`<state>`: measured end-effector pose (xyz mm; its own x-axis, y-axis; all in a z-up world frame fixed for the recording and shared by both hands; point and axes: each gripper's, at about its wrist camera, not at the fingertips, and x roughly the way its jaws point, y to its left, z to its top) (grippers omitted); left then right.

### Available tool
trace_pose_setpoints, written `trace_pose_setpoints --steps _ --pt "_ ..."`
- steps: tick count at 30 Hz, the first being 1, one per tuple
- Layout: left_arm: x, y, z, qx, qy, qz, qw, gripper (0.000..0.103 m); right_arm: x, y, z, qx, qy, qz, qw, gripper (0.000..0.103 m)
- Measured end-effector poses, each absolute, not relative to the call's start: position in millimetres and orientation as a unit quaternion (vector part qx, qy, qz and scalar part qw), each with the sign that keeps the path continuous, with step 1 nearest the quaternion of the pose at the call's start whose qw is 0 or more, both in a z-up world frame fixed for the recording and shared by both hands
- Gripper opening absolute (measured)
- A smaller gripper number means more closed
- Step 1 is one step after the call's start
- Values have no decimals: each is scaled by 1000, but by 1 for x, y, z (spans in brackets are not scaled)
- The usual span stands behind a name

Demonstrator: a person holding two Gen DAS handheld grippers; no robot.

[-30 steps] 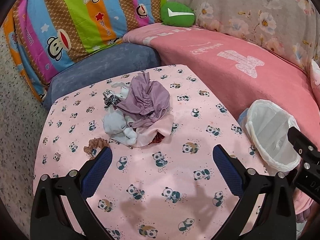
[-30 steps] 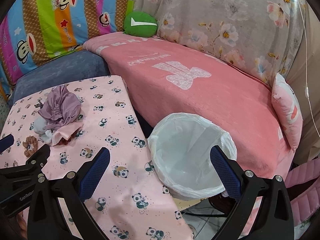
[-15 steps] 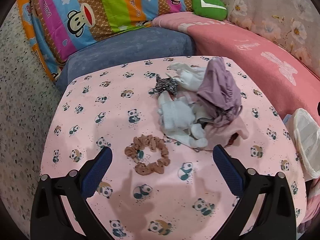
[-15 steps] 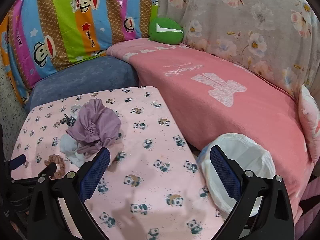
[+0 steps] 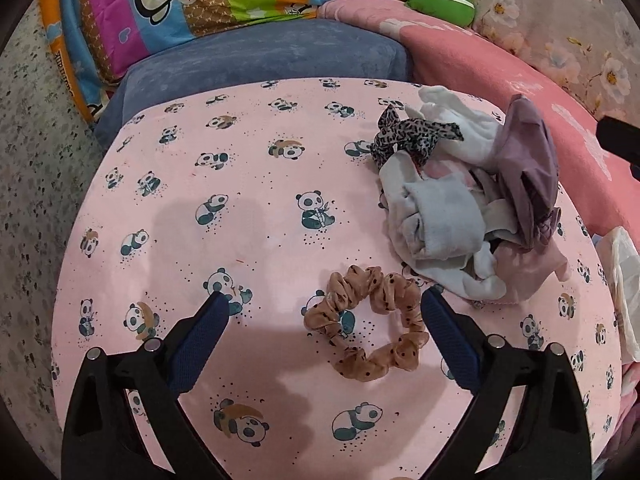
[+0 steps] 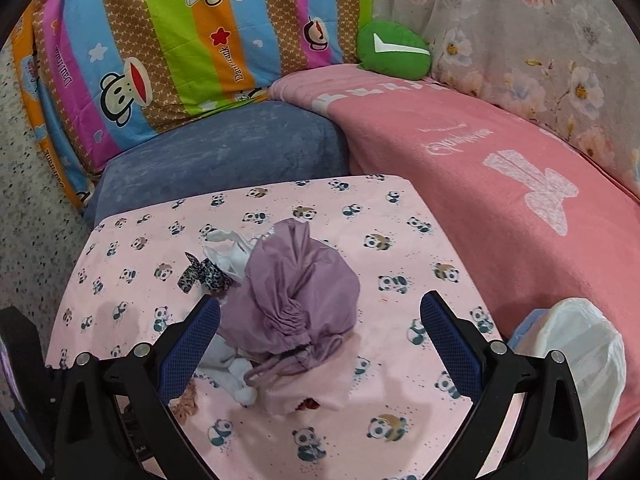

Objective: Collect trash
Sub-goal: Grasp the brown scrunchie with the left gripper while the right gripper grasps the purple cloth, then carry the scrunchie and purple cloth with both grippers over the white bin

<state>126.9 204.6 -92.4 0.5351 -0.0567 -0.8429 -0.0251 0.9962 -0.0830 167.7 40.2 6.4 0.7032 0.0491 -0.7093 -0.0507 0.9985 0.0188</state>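
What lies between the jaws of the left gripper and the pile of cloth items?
In the left wrist view, a tan dotted scrunchie lies flat on the panda cloth, between the closing jaws of the left gripper, untouched. The pile sits just beyond.

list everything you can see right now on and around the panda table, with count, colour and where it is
scrunchie: one, tan with dark dots, on the tablecloth between the left tool's fingers
leopard-print strip: one, black and grey, far edge of the pile
cloth pile: one, white and pale grey pieces
purple bag: one, on top of the pile
bin liner: one, white, beside the table
green cushion: one, on the sofa
left tool: one, black with blue pads, closing, pads not touching the scrunchie
right tool: one, open, over the pile
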Motion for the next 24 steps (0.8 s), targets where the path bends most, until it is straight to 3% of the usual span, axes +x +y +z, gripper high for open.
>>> trace_pose_setpoints --steps 3,7,9,10,14,17,24 --pt "128 206 -102 -51 497 -23 866 76 180 55 -2 -10 389 31 921 98" --pt "129 207 -114 -66 515 -41 853 63 193 70 -18 -24 403 35 914 90" --pt "126 205 -113 -62 511 -42 856 56 199 73 -28 -25 415 36 909 81" --pt "125 203 -112 -60 510 -45 857 52 201 72 -32 -23 422 38 906 71" --pt "125 200 -109 -64 512 -61 855 16 202 67 -45 -10 445 50 894 36" --pt "125 197 -103 -73 510 -69 854 11 196 59 -41 1 443 54 895 21" --pt "112 174 -63 -57 473 -92 874 9 178 30 -3 21 410 49 911 16"
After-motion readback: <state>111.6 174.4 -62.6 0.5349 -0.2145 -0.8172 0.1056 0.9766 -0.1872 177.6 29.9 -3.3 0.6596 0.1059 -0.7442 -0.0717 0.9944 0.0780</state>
